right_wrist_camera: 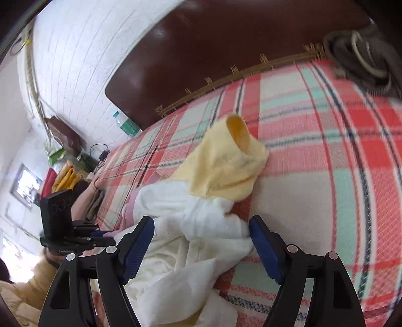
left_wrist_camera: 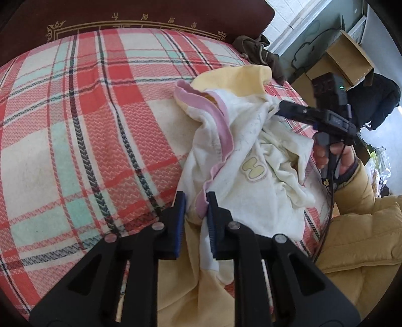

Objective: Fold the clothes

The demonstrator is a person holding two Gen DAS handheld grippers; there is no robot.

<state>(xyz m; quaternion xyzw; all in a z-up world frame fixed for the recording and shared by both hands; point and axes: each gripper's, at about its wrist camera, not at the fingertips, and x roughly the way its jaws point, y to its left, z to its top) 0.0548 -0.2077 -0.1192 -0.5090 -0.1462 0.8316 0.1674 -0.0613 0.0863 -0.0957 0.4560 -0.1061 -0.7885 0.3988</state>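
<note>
A crumpled white and pale-yellow garment [left_wrist_camera: 238,161] with pink trim lies on the plaid bed cover [left_wrist_camera: 75,120]. My left gripper [left_wrist_camera: 196,198] is shut on the garment's pink-trimmed edge, the cloth pinched between the blue pads. My right gripper [right_wrist_camera: 201,229] is open, its fingers spread either side of the white cloth [right_wrist_camera: 191,226], with the yellow sleeve [right_wrist_camera: 226,161] beyond it. The right gripper also shows in the left wrist view [left_wrist_camera: 281,107], its tips at the garment's far side. The left gripper shows in the right wrist view [right_wrist_camera: 105,236].
A dark wooden headboard [left_wrist_camera: 150,15] backs the bed. A brown garment [left_wrist_camera: 261,55] lies at the bed's far corner. A cardboard shelf [left_wrist_camera: 339,65] stands beside the bed. Folded clothes [right_wrist_camera: 65,178] and a bottle [right_wrist_camera: 125,123] sit beyond the bed's far side.
</note>
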